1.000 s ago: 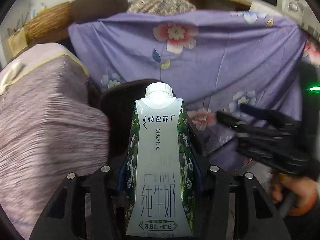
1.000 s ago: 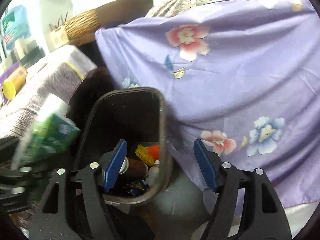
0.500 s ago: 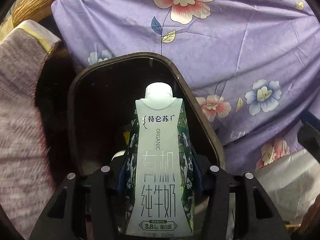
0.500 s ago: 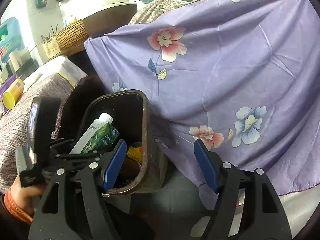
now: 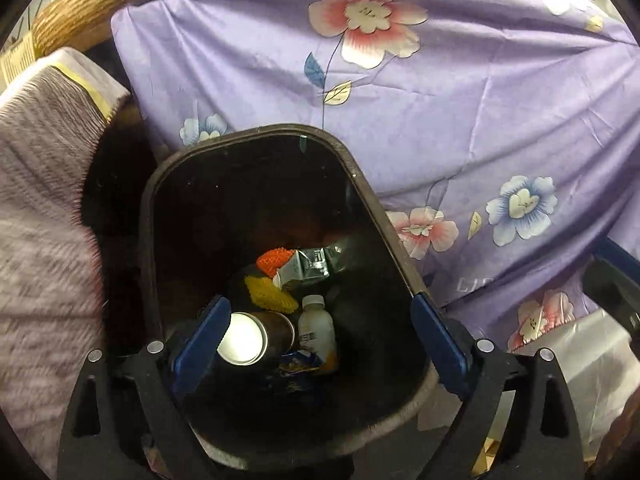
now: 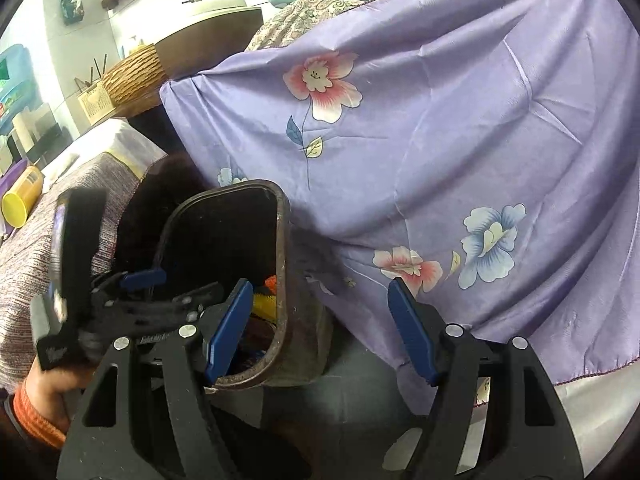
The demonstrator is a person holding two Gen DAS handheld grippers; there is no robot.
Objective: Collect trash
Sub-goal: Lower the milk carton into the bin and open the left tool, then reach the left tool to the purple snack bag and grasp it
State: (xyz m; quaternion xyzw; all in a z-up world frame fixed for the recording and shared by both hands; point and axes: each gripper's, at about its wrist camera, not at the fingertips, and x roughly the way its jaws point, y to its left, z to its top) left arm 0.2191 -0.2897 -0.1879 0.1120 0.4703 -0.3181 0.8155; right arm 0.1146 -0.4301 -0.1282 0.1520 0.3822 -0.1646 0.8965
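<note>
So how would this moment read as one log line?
left gripper: open over bin | milk carton: inside | right gripper: open, idle

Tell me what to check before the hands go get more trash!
1. Left gripper open, nothing between its fingers: ok.
2. Milk carton lying inside the trash bin: ok.
3. Right gripper open and free: ok.
4. Left gripper clear of the bin: not ok, it hangs over the opening.
5. Bin has room: ok.
6. Next trash piece located: cannot tell.

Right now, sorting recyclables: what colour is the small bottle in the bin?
White bottle, clearest in the left wrist view.
</note>
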